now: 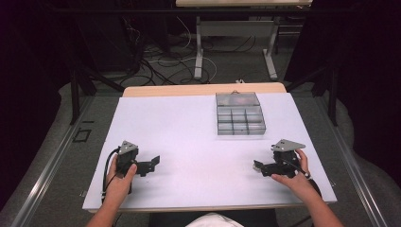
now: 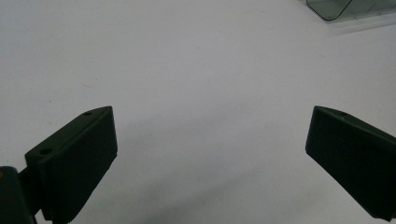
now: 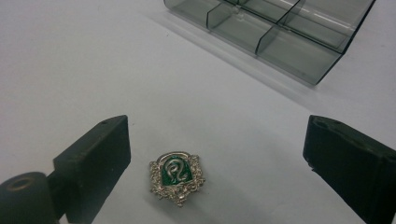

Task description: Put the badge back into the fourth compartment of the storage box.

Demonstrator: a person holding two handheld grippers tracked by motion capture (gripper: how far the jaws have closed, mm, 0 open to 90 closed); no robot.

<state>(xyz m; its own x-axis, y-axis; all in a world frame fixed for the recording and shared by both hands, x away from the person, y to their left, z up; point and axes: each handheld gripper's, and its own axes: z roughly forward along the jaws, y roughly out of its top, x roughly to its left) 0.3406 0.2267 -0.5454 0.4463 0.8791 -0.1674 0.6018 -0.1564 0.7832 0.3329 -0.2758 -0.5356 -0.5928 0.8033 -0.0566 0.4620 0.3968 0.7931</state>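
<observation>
Badge lies between open right tongs, organizer beyond.

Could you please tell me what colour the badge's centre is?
Green, with a silver snake, on the small ornate silver crest badge; the right gripper view shows it best.

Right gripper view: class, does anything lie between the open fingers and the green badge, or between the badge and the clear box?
Nothing visible does. The badge lies flat on the white table between the right gripper's open fingers, untouched. Only bare table separates it from the compartment box beyond.
</observation>
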